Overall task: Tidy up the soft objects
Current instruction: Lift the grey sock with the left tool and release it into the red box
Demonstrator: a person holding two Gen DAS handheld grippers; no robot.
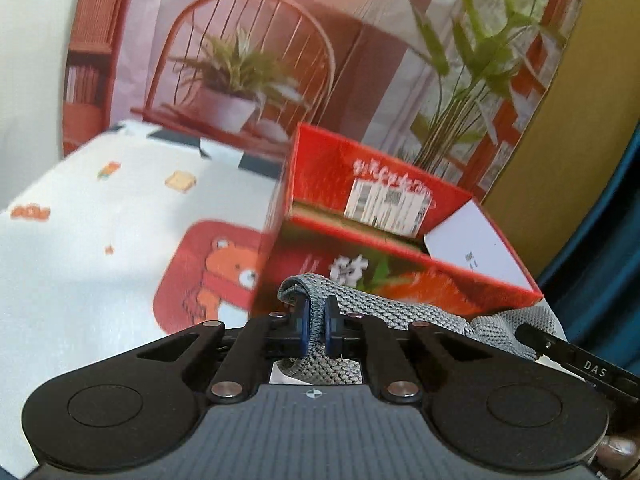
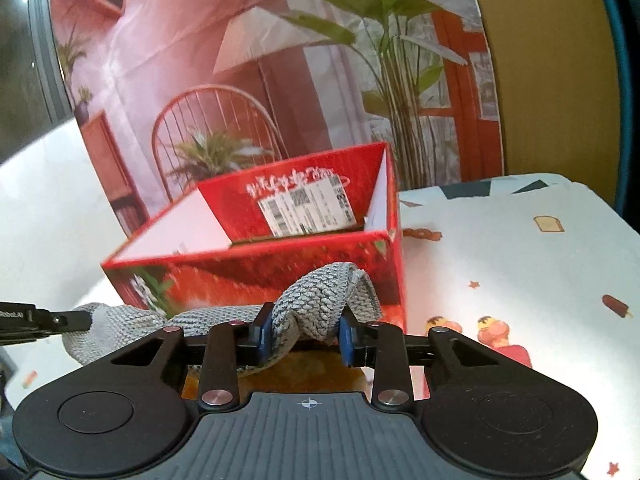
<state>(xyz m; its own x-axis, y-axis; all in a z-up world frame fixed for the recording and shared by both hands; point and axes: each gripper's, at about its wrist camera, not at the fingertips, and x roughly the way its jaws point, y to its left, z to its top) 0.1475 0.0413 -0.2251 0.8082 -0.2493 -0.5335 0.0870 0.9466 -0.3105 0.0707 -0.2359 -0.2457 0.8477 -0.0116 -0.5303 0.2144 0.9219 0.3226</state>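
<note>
A grey knitted cloth point(image 1: 372, 304) is held between both grippers in front of an open red cardboard box point(image 1: 400, 240). My left gripper point(image 1: 315, 326) is shut on one folded end of the cloth. My right gripper point(image 2: 306, 336) is shut on the other end point(image 2: 320, 300), where the cloth bunches up between the blue pads. The cloth stretches leftward in the right wrist view to the other gripper's finger point(image 2: 52, 318). The box point(image 2: 280, 256) stands just beyond the cloth, open at the top, with a white label inside.
The table point(image 1: 80, 240) carries a white cloth with cartoon prints, among them a red bear patch point(image 1: 216, 272). A printed backdrop point(image 2: 240, 60) of a chair, lamp and plants stands behind the box. The right gripper's finger point(image 1: 560, 350) shows in the left wrist view.
</note>
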